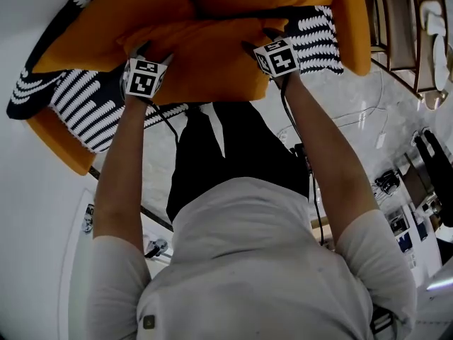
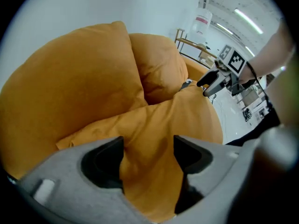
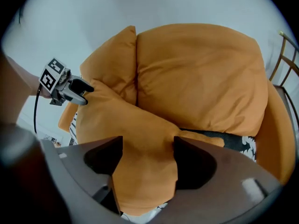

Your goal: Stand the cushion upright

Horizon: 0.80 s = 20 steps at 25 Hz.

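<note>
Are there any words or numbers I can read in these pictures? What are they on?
No words or numbers can be read.
Left marker cube and right marker cube: black-and-white square patterns, not letters.
Sticker on the white panel: too small to read.
Red label on a white container: blurred.

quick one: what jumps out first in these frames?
A puffy orange fabric cushion lies slumped on the seat, front and centre, with two more orange cushions propped behind it. The left gripper and right gripper are at its near edge, jaws open with its fabric between them. A black-and-white patterned cover shows underneath.
</note>
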Each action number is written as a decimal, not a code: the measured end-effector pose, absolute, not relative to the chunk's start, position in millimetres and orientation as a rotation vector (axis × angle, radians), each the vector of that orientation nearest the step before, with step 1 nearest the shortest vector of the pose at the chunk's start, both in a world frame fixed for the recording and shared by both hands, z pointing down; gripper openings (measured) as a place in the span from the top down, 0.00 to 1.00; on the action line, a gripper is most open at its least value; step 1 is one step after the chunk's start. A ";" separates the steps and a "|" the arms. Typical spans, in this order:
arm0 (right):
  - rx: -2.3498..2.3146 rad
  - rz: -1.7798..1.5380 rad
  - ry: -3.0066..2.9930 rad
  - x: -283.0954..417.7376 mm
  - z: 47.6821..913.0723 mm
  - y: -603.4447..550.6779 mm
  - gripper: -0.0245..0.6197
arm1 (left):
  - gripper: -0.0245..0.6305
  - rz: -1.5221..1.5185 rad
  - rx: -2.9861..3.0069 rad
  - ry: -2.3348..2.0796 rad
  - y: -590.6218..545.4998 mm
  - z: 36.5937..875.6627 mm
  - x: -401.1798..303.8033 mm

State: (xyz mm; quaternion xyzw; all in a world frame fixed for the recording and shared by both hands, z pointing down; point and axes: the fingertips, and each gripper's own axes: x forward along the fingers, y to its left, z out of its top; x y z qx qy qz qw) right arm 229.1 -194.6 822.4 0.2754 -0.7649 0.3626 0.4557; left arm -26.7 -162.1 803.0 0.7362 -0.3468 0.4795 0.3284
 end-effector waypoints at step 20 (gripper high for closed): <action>0.605 0.820 -1.893 213.5 813.6 -173.5 0.92 | 0.95 1.235 1.832 -1.002 -128.5 793.8 -25.1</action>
